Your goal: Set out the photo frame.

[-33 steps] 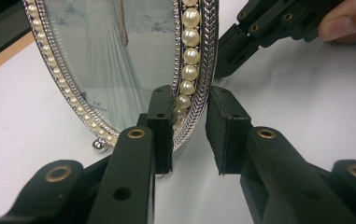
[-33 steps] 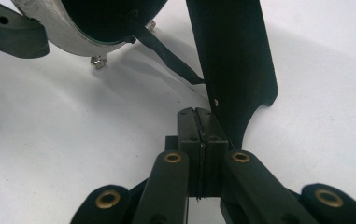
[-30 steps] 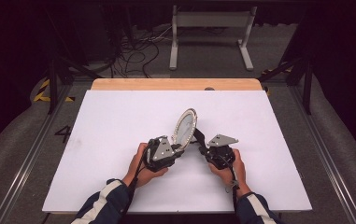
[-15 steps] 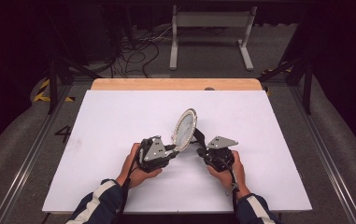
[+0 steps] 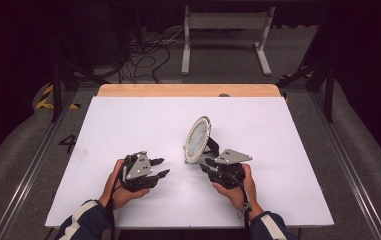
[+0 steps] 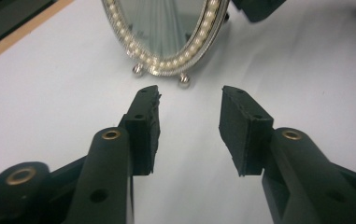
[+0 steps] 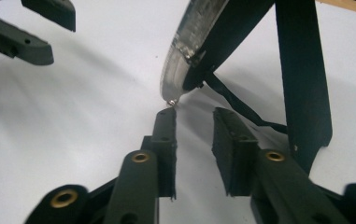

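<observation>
Pearl-rimmed mirror (black prop behind)

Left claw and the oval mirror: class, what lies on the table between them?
Nothing: the left gripper view shows only bare white table between the left claw and the mirror.

The small oval mirror pairs glossy glass with a shiny silver metal rim of pearly beads and a matt black back stand, standing on the smooth matt white tabletop, whose far edge is a bare pale wooden strip.
</observation>
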`<state>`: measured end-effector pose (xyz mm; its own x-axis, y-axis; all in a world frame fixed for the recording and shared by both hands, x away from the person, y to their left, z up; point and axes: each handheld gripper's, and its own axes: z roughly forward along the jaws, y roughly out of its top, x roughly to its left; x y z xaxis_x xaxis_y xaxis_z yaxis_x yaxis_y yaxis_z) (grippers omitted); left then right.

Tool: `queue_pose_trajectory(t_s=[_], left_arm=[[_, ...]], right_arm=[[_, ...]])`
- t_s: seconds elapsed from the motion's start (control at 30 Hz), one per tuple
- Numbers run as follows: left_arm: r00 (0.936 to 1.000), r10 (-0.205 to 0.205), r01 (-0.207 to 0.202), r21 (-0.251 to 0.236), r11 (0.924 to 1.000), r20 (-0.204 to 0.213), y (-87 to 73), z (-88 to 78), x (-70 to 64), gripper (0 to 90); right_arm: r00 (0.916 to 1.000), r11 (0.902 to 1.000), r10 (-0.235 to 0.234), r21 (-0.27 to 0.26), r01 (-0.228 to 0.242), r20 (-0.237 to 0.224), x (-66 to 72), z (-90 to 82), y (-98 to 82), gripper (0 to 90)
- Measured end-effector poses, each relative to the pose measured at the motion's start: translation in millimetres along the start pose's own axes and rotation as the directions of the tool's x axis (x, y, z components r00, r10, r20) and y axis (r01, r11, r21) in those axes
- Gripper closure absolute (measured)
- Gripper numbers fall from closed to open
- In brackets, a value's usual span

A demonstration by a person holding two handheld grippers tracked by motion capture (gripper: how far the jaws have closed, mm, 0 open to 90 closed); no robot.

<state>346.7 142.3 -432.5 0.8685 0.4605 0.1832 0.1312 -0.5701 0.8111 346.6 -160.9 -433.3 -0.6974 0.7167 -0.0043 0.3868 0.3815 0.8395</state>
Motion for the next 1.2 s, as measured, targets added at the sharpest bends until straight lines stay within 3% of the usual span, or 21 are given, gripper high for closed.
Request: queue_pose_trajectory(t_s=[0.1,0.33,0.67,0.97,1.1,1.2], left_arm=[[0.9998,-0.018,0.018,0.014,0.9997,-0.004,-7.1,-2.7,0.8,54.1],[0.9994,-0.027,0.029,0.074,0.9968,-0.022,-26.5,-11.7,-0.1,41.6],[0.9951,-0.087,0.091,0.073,0.9933,-0.047,-42.3,-26.5,-4.1,24.8],[0.9957,-0.082,0.085,0.092,0.9921,-0.045,-44.0,-25.0,-10.7,23.4],[0.9961,-0.077,0.081,0.100,0.9917,-0.044,-44.0,-23.9,-11.2,23.3],[0.9960,-0.077,0.081,0.104,0.9913,-0.046,-44.2,-23.5,-11.6,23.3]], right_arm=[[0.9999,0.9998,0.007,-0.020,-0.008,-0.008,3.7,0.6,3.1,60.7],[0.9996,0.9989,0.028,-0.037,-0.028,-0.008,11.9,6.7,6.0,56.9],[0.9963,0.9953,0.084,-0.051,-0.083,0.019,15.1,19.3,10.3,55.2],[0.9882,0.9866,0.146,-0.081,-0.142,0.047,14.1,31.8,10.2,55.2],[0.9870,0.9856,0.140,-0.107,-0.131,0.079,17.4,37.6,10.3,54.8],[0.9824,0.9812,0.166,-0.113,-0.156,0.086,17.3,42.2,11.7,53.8]])
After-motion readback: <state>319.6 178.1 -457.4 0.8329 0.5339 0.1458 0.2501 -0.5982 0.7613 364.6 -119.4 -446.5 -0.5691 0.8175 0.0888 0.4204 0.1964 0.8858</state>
